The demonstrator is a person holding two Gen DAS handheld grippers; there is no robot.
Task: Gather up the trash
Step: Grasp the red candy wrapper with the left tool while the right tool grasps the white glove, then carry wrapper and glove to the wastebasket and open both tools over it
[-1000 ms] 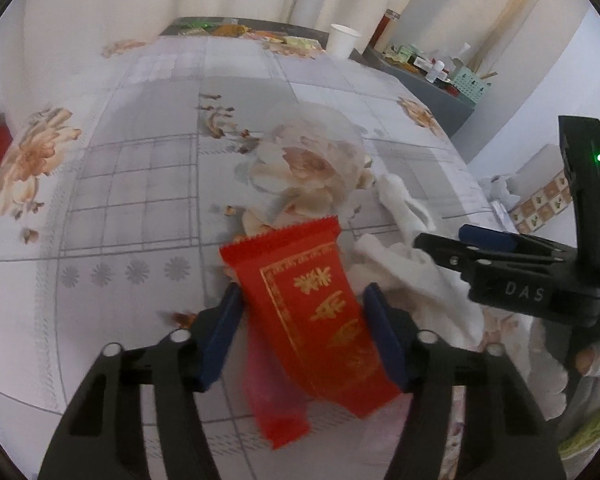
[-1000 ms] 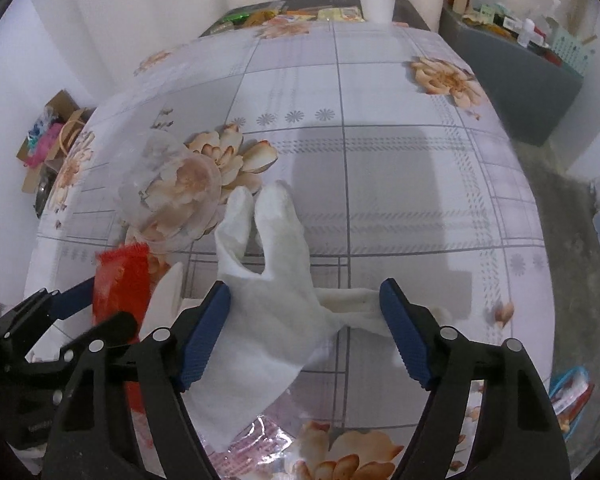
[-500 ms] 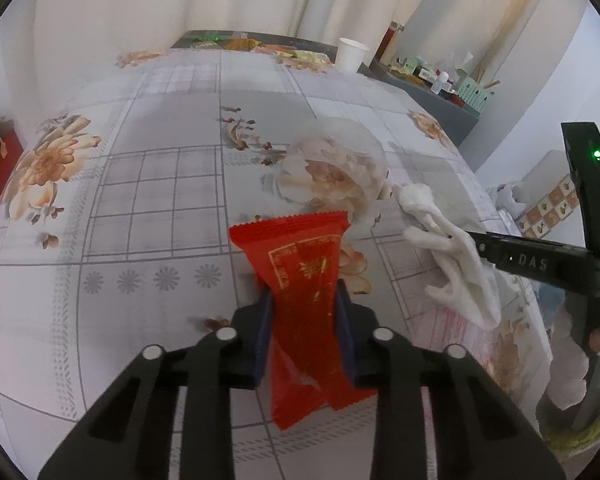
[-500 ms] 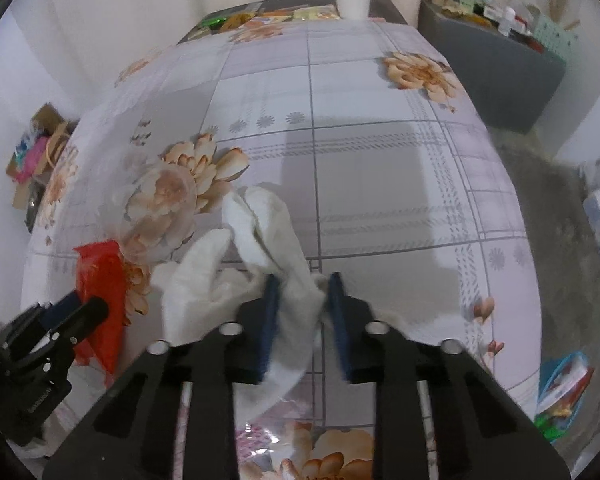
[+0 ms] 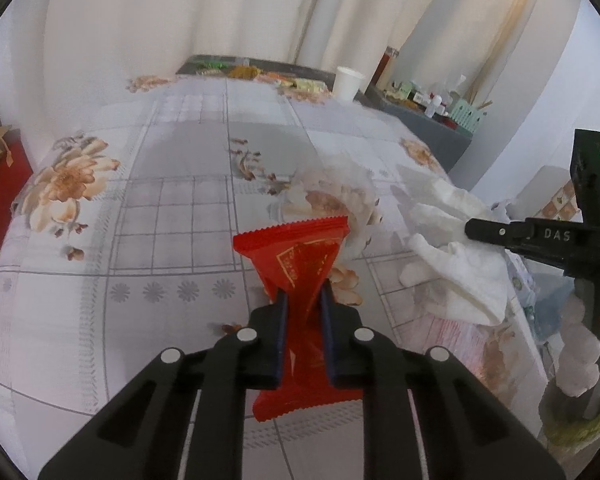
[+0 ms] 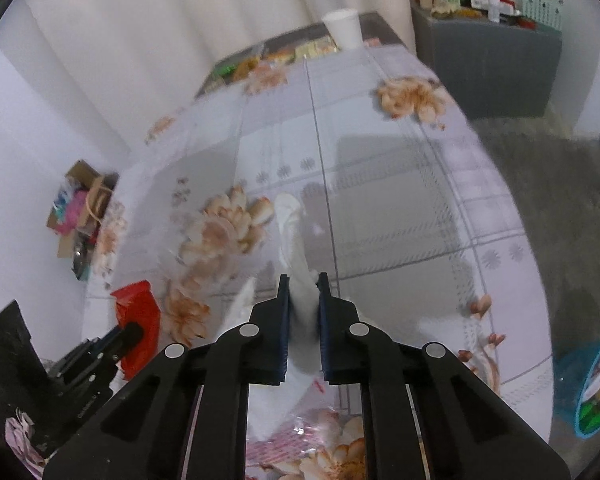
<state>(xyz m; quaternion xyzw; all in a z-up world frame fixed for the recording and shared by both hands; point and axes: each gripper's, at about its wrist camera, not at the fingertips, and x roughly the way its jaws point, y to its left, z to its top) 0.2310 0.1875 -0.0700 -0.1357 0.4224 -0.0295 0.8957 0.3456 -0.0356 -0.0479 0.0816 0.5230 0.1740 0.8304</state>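
Note:
My left gripper [image 5: 303, 300] is shut on a red snack wrapper [image 5: 296, 256] with gold print and holds it above the flowered tablecloth [image 5: 160, 220]. My right gripper [image 6: 303, 292] is shut on a white crumpled glove [image 6: 294, 240], lifted off the table. The glove also shows at the right of the left wrist view [image 5: 456, 268], hanging from the right gripper [image 5: 476, 229]. The red wrapper and the left gripper [image 6: 130, 330] show at the lower left of the right wrist view. A clear crumpled plastic piece [image 5: 336, 196] lies on the cloth beyond the wrapper.
A white paper cup [image 5: 348, 82] and several small packets stand at the table's far end. A grey cabinet [image 6: 488, 60] with bottles is at the far right. A blue basket [image 6: 596, 392] with trash sits on the floor at right. A pink printed wrapper [image 6: 276, 444] lies near the front edge.
Both grippers closed, the left on the red wrapper and the right on the white glove, then lifted them off the table and drew back.

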